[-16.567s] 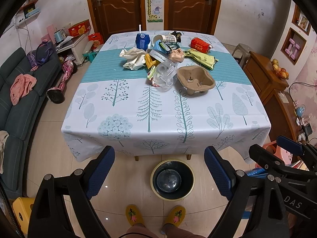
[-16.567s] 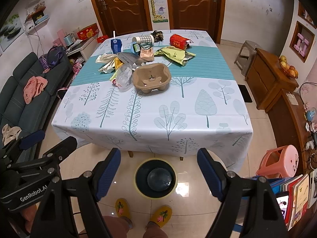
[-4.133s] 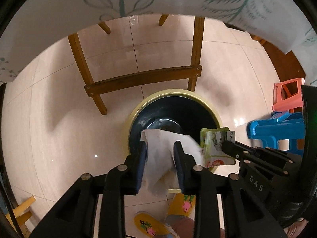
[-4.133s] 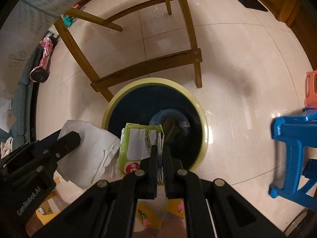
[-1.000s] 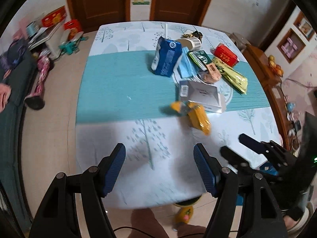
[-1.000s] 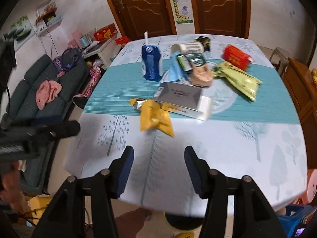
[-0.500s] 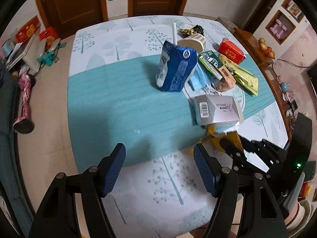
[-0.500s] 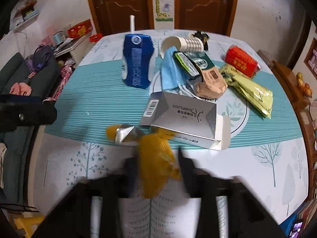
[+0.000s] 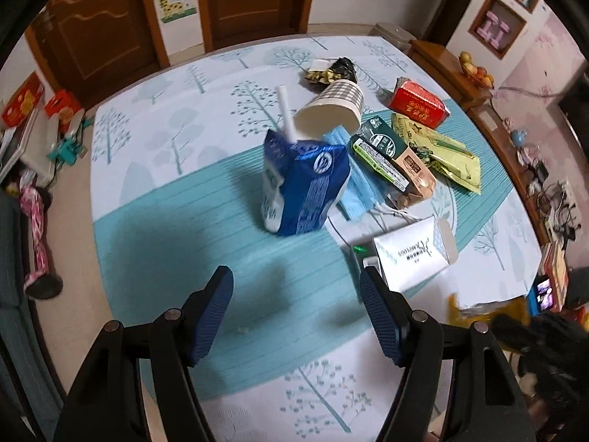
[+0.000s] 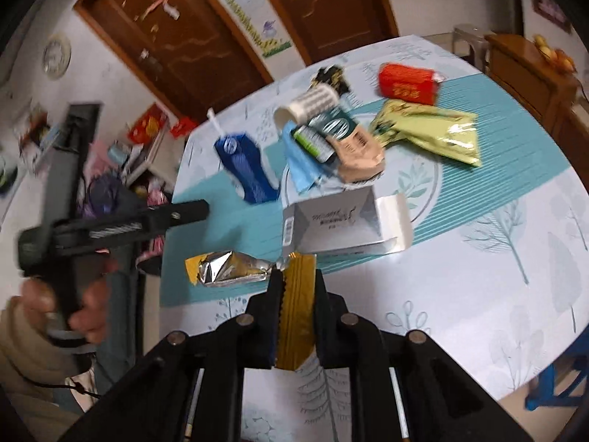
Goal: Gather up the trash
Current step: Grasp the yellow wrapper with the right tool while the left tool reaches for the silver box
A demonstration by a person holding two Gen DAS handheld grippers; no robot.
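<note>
The right gripper [image 10: 296, 287] has its jaws closing on a yellow foil wrapper [image 10: 296, 313], which stands between the pads and fills the narrow gap; whether the pads press firmly yet is hard to judge through the blur, though they appear to touch it on both sides. A torn silver-lined piece of wrapper [image 10: 224, 268] lies just left of the fingertips on the tablecloth [image 10: 478, 294]. The left gripper [image 9: 296, 304] hangs over the teal band of the cloth with its jaws standing wide and nothing between them; a hand [image 10: 79, 316] grips its handle at the left of the right wrist view. Ahead of it stands a blue drink carton [image 9: 303, 184] with a white straw [image 9: 286, 114], tilted slightly. Behind the carton a checked paper cup [image 9: 333, 110] lies on its side. A blue face mask [image 9: 359, 191] lies just beside the carton, partly under a green packet [image 9: 379, 151] and a tan packet [image 9: 414, 171]. A grey cardboard box [image 9: 408, 254], flap open, lies near the left gripper's right finger. Further off are a yellow-green bag [image 9: 438, 151], a red box [image 9: 418, 101] and a dark crumpled wrapper [image 9: 331, 70].
</note>
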